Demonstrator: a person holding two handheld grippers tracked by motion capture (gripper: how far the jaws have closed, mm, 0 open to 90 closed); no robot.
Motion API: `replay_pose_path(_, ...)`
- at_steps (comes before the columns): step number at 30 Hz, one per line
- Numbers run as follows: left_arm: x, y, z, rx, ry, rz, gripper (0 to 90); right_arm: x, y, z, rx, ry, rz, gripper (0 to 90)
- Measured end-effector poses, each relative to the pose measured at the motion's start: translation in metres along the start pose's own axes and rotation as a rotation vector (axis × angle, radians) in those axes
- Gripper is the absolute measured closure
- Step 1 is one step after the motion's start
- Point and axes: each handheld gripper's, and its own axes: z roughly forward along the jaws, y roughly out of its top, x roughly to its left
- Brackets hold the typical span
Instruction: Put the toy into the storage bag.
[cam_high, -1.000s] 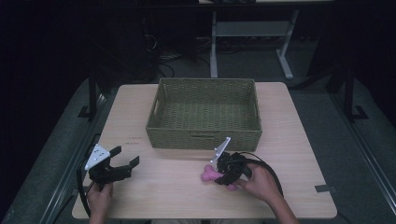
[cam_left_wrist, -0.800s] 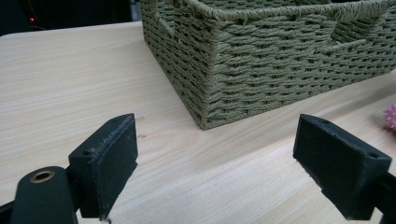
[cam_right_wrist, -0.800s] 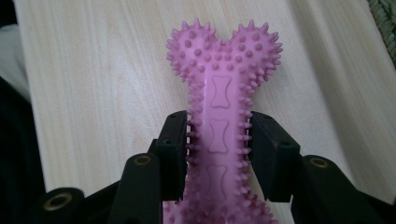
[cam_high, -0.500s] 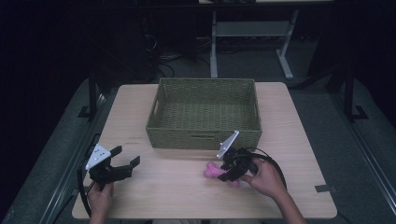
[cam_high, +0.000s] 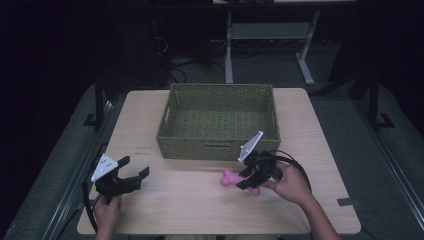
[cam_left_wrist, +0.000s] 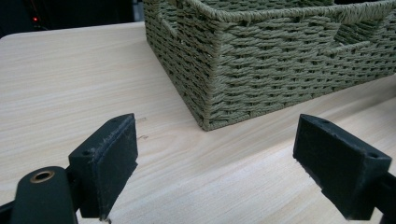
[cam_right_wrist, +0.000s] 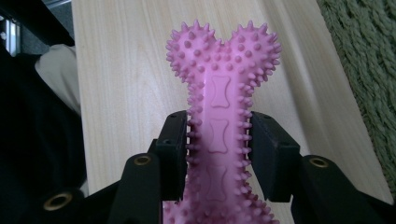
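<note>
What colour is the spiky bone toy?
Pink; the bone toy shows best in the right gripper view.

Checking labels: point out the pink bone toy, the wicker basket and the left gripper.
pink bone toy (cam_right_wrist: 219, 126), right gripper view, shaft between the jaws.
wicker basket (cam_high: 217, 145), high view, near wall.
left gripper (cam_high: 134, 168), high view, midway between its open fingertips.

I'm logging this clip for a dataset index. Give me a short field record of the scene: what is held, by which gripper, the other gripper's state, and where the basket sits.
held thing: pink spiked bone toy, gripped across its shaft
holding gripper: right gripper, jaws shut on the toy, just in front of the basket
other gripper: left gripper, jaws open, nothing between them, at the table's near left
basket: green woven basket, at the middle of the table's far half, looks empty
surface: light wooden table
</note>
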Motion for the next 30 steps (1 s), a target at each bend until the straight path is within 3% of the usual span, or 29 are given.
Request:
replay_pose_path(13, 0.001, -0.001, -0.001, -0.004, 0.002, -0.004, 13.3, -0.009, 0.006, -0.025, -0.044, 0.025, -0.001, 57.9)
replay_pose_path(30, 0.002, -0.001, 0.000, -0.001, 0.002, -0.003, 13.3, -0.018, 0.018, -0.053, -0.050, 0.019, -0.014, 58.0)
